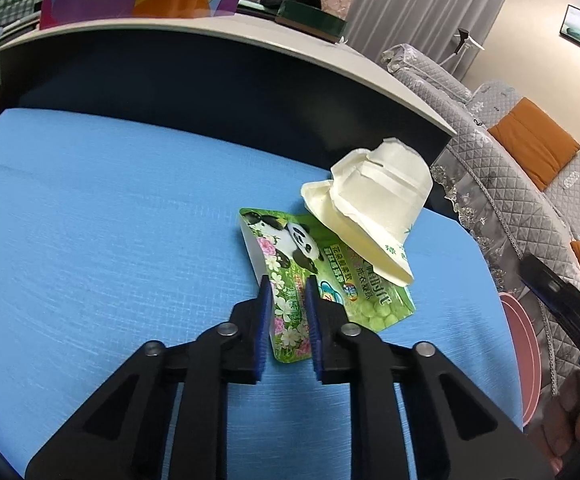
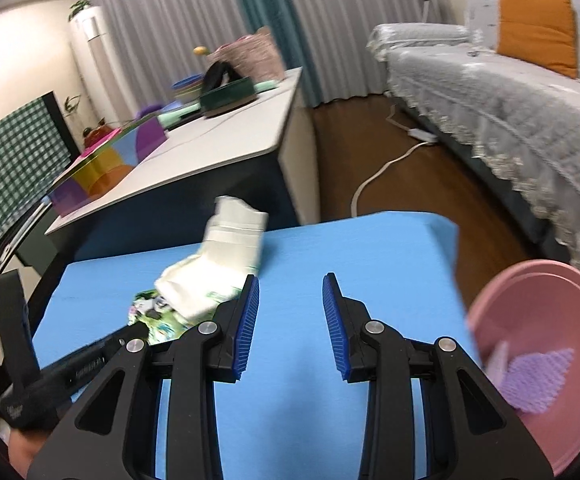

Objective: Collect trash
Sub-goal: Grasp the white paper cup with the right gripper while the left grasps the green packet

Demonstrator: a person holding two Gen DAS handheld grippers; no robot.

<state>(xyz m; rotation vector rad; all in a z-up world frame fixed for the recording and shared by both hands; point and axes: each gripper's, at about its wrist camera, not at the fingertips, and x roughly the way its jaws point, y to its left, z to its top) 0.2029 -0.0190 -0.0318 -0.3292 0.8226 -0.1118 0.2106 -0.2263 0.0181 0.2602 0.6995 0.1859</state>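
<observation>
The left gripper is clamped on the green panda pouch — not yet binned. The cream wrapper lies just beyond it. The right gripper stands apart, empty — pink bin to its right holds purple scrap.

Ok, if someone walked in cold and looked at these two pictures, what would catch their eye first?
Probably the green panda wrapper lying on the bright blue mat, with the left gripper closed on its near edge. A crumpled cream paper carton rests partly on top of the wrapper's far end. In the right wrist view, the right gripper stands open over bare mat, beside a pink bowl holding a purple scrap.
</observation>
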